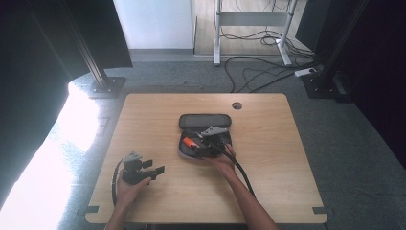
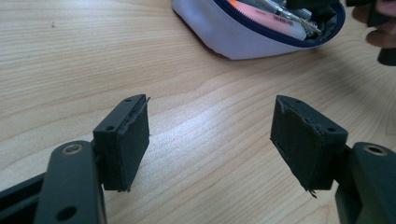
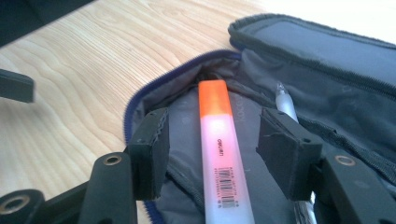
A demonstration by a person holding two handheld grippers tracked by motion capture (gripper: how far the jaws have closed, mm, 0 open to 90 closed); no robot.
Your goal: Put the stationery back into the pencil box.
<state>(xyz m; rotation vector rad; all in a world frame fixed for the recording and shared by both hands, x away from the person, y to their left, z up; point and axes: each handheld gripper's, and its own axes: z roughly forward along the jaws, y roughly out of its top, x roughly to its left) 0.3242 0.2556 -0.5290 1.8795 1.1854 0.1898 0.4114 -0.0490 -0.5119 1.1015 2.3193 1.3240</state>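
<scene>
An open pencil case (image 1: pixel 205 136) lies at the middle of the wooden table (image 1: pixel 273 158), its lid (image 1: pixel 205 120) folded away from me. Inside it lies a white highlighter (image 3: pixel 219 154) with an orange cap, beside a clear-tipped pen (image 3: pixel 286 105). My right gripper (image 3: pixel 210 149) reaches into the case with its jaws apart on either side of the highlighter; neither pad touches it. In the high view my right gripper (image 1: pixel 198 147) sits over the case. My left gripper (image 1: pixel 154 166) rests low over bare wood at the left, open and empty (image 2: pixel 210 140), pointing toward the case (image 2: pixel 243 37).
A round cable hole (image 1: pixel 237 105) sits near the table's far edge. Black cables trail from both grippers toward the near edge. Bare wood lies to the right of the case and along the front.
</scene>
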